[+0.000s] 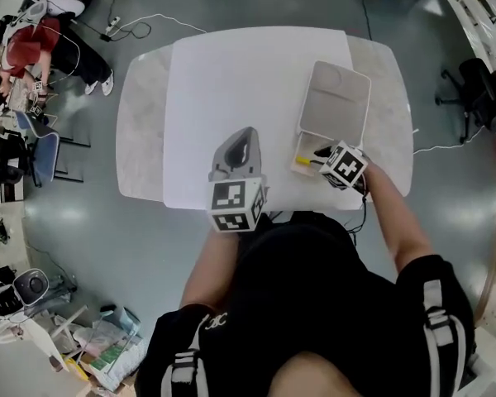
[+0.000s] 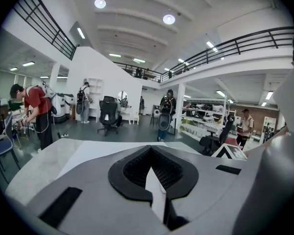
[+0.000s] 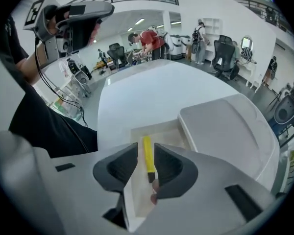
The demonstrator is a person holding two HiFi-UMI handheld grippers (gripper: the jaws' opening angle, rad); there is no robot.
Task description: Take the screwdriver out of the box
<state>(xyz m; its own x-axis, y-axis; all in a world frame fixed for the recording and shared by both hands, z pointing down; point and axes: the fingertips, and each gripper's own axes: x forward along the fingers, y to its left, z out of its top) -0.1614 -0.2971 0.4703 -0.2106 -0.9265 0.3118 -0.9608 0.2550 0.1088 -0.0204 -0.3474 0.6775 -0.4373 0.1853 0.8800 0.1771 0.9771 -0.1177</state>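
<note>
- Between the pads of the right claw (image 3: 146,147), its own view shows us the screwdriver (image 3: 147,156). It has a yellow handle with a dark stub at the near end and lies lengthwise along the gap.
- We see the two pads standing apart on either side of that handle, with a sliver of space each way. The claw is released and grips nothing.
- Beneath the claw, the screwdriver lies flat in the tray of the box (image 3: 169,133). The opened lid (image 3: 225,131) lies just beyond the claw and to its right.
- From the head view we get far less: only a short bit of yellow pokes out to the left of the right claw's marker cube (image 1: 345,165), which covers the rest.
- That view alone gives us the whole white surface (image 1: 231,81), with the left claw well apart, off to the left of the right one.
- Looking along the left claw (image 2: 150,150), we find its pads clenched tip to tip with nothing held. Its view takes in only the surface and a hall with people (image 2: 36,106) beyond.
</note>
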